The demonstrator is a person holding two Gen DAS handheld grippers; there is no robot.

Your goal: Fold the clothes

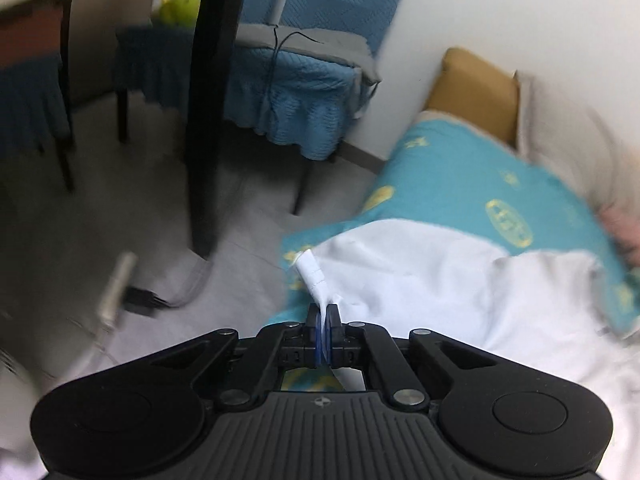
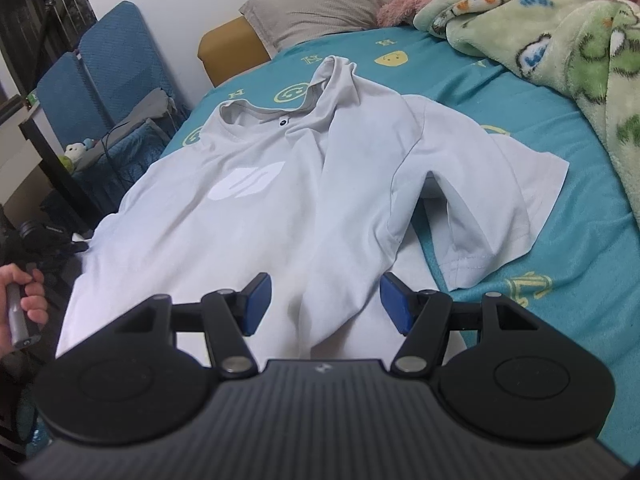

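1. Up close in the left wrist view, the left gripper [image 1: 324,312] is clamped tight on a thin edge of the white shirt [image 1: 432,280]; a folded tab of the cloth sticks up just ahead of the pinched pads. The rest of the shirt spreads ahead and to the right over the teal bedsheet [image 1: 460,172], while the bed's edge and the floor fall away to the left. The view is smeared, so I cannot tell exactly which hem is held.

2. Across in the right wrist view, the right gripper [image 2: 324,300] hangs with its blue pads wide apart, holding nothing, just over the lower body of the shirt [image 2: 280,200]. The garment lies face up on the bedsheet [image 2: 520,92], collar far ahead, one short sleeve [image 2: 500,216] splayed out ahead and to the right, a long crease running down the middle.

3. Judging by this, the fold is at its start: one side is gripped, the other not yet. Next, the right gripper probably needs to drop and close on the matching hem or sleeve edge, taking both layers, so the two can lift the cloth evenly.
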